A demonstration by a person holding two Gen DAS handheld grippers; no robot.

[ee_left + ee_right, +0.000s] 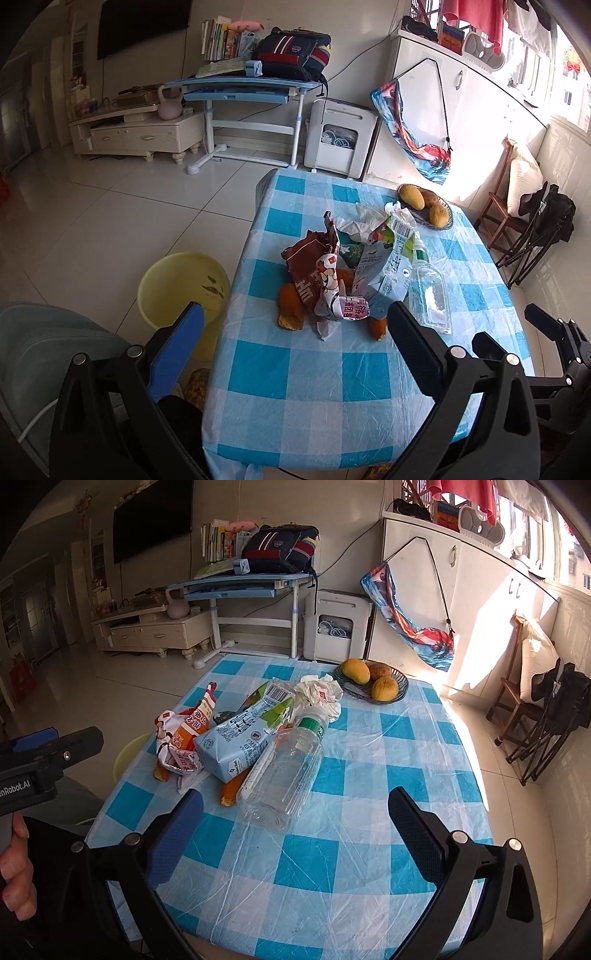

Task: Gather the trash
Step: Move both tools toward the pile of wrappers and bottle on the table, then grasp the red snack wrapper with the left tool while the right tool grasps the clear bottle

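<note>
A heap of trash lies mid-table on the blue-checked cloth (314, 373): a brown snack wrapper (306, 269), a blue milk carton (236, 738), an empty clear bottle (280, 771) with a green label, crumpled tissue (319, 694) and orange peel (290, 306). The bottle also shows in the left wrist view (430, 291). A yellow bin (181, 291) stands on the floor left of the table. My left gripper (295, 347) is open and empty, just short of the heap. My right gripper (295, 827) is open and empty, near the bottle's base.
A dark bowl (400, 686) holding mangoes stands at the table's far right. A wooden chair (517, 694) and folded black chair (554, 716) stand right of the table. A blue desk (243, 88) and white appliance (340, 136) lie beyond. The left gripper's body (44, 760) shows at left.
</note>
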